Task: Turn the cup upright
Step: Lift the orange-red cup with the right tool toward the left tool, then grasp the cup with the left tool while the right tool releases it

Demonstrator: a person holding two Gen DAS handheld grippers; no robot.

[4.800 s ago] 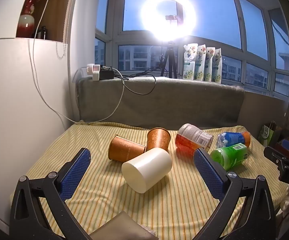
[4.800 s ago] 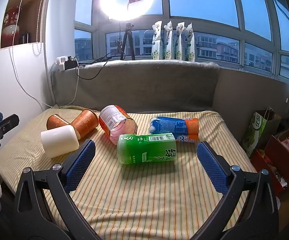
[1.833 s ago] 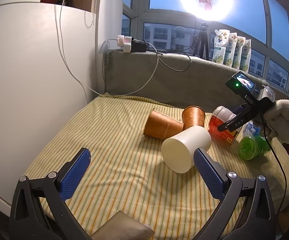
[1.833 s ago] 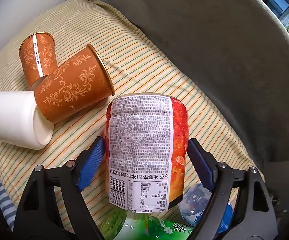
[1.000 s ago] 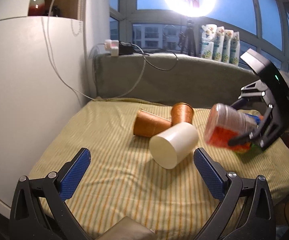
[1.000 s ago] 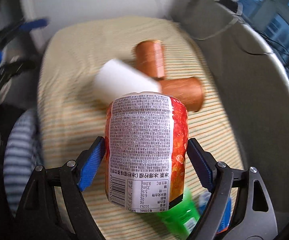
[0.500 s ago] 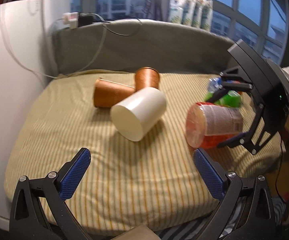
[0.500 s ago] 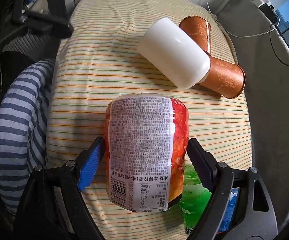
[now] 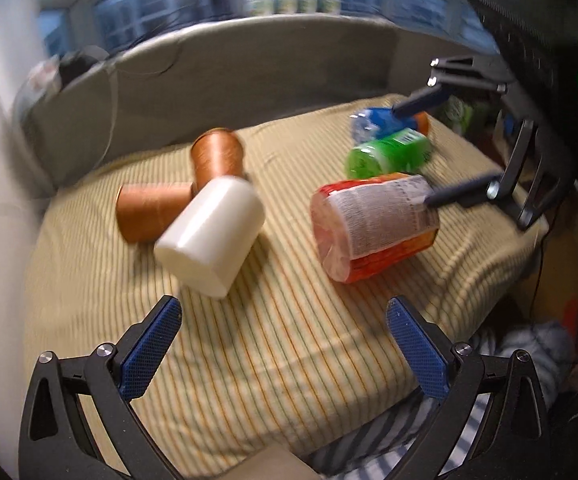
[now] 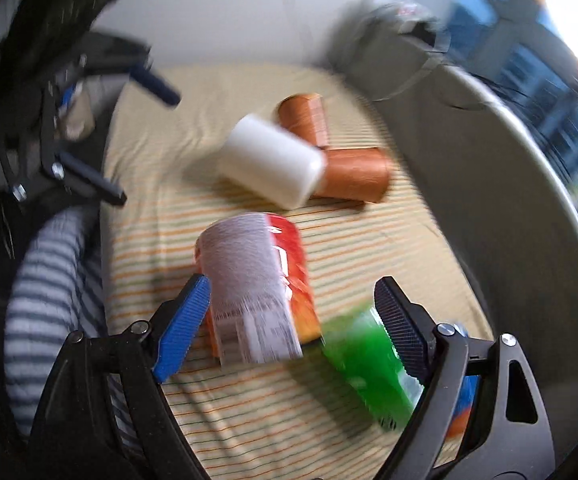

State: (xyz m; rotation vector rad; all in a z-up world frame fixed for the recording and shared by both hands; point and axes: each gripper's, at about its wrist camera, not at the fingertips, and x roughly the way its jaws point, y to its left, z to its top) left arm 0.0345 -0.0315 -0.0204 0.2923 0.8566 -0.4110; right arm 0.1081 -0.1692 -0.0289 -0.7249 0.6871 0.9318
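A red cup with a white printed label (image 9: 373, 226) lies tilted on the striped cloth (image 9: 281, 344); it also shows in the right wrist view (image 10: 257, 292). My right gripper (image 10: 291, 324) is open, its jaws wide apart around the cup's near end, the left finger (image 10: 183, 324) close beside it. In the left wrist view the right gripper (image 9: 425, 150) reaches in from the right. My left gripper (image 9: 283, 344) is open and empty, above the cloth's near edge. A white cup (image 9: 211, 236) lies on its side to the left.
Two orange paper cups (image 9: 217, 156) (image 9: 151, 212) lie behind the white cup. A green bottle (image 9: 387, 154) and a blue bottle (image 9: 377, 124) lie at the right. A grey padded wall (image 9: 249, 64) bounds the back. Striped fabric (image 10: 45, 280) hangs at the near edge.
My right gripper has opened and let go of the red cup, which now rests on the cloth. Both views are blurred by motion; the left gripper has swung right.
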